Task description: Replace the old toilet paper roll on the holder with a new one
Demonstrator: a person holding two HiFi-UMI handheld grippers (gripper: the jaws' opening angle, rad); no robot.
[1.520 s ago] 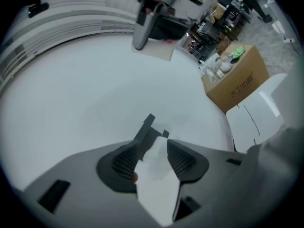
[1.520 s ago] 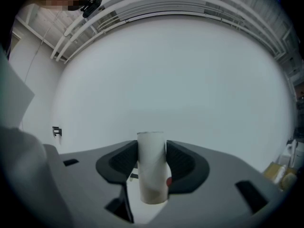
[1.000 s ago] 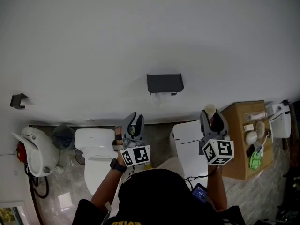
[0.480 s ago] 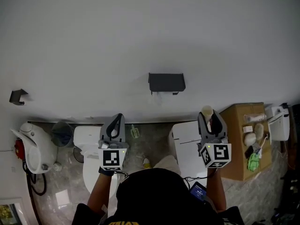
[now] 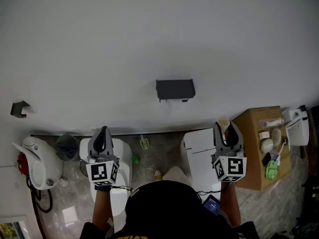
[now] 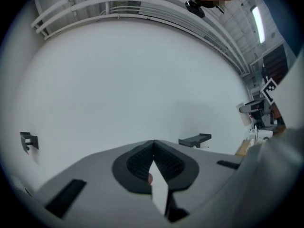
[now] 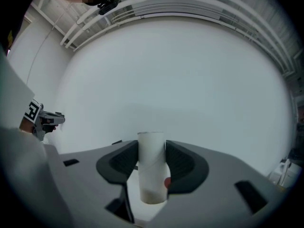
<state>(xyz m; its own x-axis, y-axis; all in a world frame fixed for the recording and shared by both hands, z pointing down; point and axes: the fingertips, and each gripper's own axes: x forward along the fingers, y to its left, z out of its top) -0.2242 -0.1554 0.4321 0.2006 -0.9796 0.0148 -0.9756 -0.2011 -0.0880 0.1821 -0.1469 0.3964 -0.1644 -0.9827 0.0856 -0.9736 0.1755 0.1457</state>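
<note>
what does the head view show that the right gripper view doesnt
Only the head view: the floor, the toilet and the cardboard box with small items on it.
Only the right gripper view: the ceiling pipes, and a close look at the jaws pressing both sides of the cardboard tube.
Both: the white wall and the right gripper holding that tube.
</note>
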